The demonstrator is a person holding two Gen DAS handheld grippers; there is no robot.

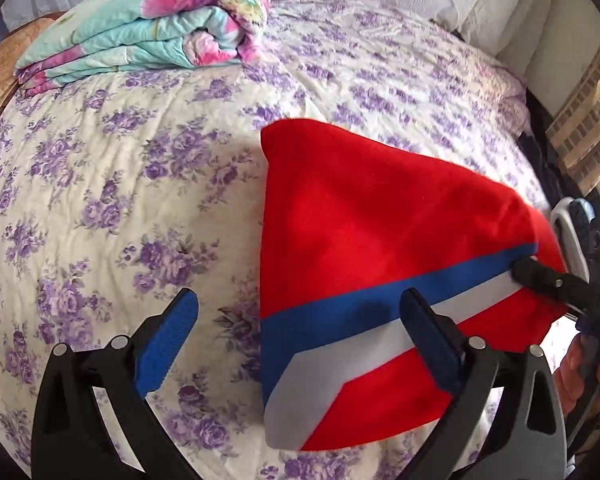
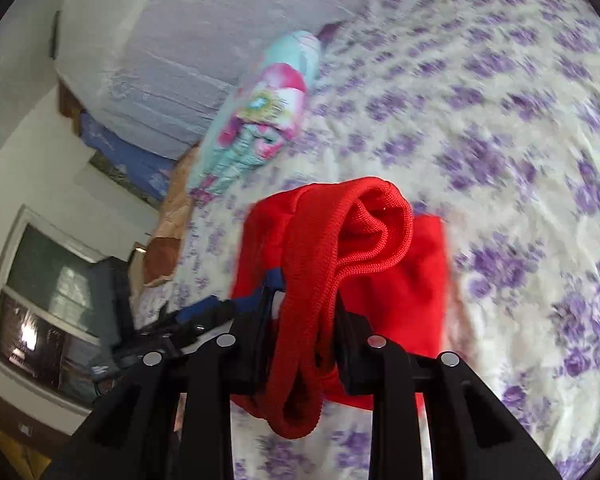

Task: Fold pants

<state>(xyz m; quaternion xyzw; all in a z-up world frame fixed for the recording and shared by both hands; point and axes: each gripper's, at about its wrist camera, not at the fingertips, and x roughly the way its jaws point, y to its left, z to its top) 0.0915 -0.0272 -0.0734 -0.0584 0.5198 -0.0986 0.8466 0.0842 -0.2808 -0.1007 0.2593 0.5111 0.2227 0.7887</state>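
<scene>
Red pants point(image 1: 380, 220) with a blue and grey stripe lie folded on the bed point(image 1: 100, 200), over its purple-flowered sheet. Your right gripper point(image 2: 300, 320) pinches a bunched red ribbed edge of the pants between its 2 fingers point(image 2: 350, 344); the cloth loops up above them and hangs below. Your left gripper point(image 1: 300, 320) hovers over the near corner of the pants, fingers point(image 1: 168, 340) spread wide, 1 over bare sheet, the other over the stripe, gripping nothing. A folded floral quilt point(image 1: 148, 20) sits near the head of the bed, well apart.
</scene>
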